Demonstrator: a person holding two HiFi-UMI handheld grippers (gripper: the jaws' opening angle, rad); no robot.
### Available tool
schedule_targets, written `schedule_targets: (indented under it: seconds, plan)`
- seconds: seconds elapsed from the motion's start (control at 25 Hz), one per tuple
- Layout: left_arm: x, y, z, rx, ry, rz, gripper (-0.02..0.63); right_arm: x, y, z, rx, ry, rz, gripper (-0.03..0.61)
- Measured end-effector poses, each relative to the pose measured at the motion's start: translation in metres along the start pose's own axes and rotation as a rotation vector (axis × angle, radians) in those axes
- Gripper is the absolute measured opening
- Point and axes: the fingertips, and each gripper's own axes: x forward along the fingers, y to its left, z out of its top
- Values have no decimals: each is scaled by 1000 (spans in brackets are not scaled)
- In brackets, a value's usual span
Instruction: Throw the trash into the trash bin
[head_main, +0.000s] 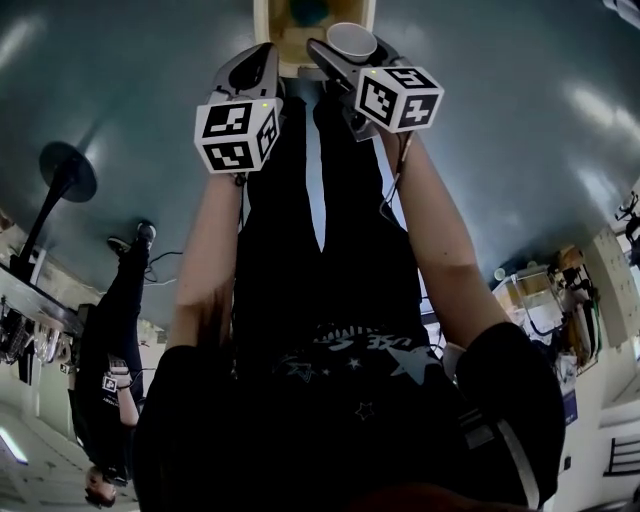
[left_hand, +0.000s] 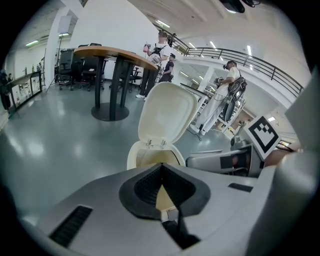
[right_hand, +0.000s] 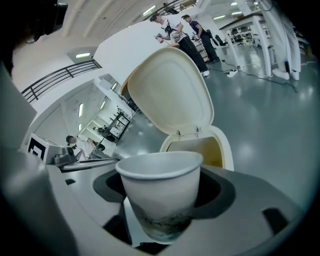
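Paper cup (right_hand: 160, 192) is the trash item. It sits upright between the jaws of the right tool (right_hand: 161, 200), which pinch it at the lower body and leave the open mouth free. In the head view the cup (head_main: 350, 40) is held out in front of the person, just beside the near edge of the trash bin (head_main: 261, 35). The position suits a release into the opening, since the tool only needs to pass over the rim.

Trash bin status: the hinged lid (right_hand: 170, 95) stands tipped back, and the cream rim (right_hand: 227, 145) and yellowish interior are exposed. No lid handling appears to be required before disposal. The cup is not yet over the opening in the right gripper view, so the throw is judged pending.

Left tool (left_hand: 162, 169) status: the jaws are pressed together at the tips with nothing between them. It points at the same bin (left_hand: 133, 156) alongside the right tool (head_main: 345, 52). The left tool (head_main: 263, 62) appears to be parked clear of the drop path and not working.

Markings: each tool carries a cube with black-and-white square markers (head_main: 237, 133). These are coded patterns, not text. The cup shows a grey-green printed band near its base, and no brand or lettering is legible on it. The bin carries no visible label. The print on the person's dark shirt, including stars, is too blurred to read.
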Motion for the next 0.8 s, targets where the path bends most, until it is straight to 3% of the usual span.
schedule_targets:
  seconds: [0.28,0.72,0.8]
  plan:
    - [28,5,-19,-9,46,2,11,20,-26,-9,-4,31,-54,342]
    - [44,3,-26,-6,85,-1,11,30,-26,-14,-15,89,-12,342]
    - [45,2,-24,-5,86,-1,11,31,-24,-13,-11,85,4,377]
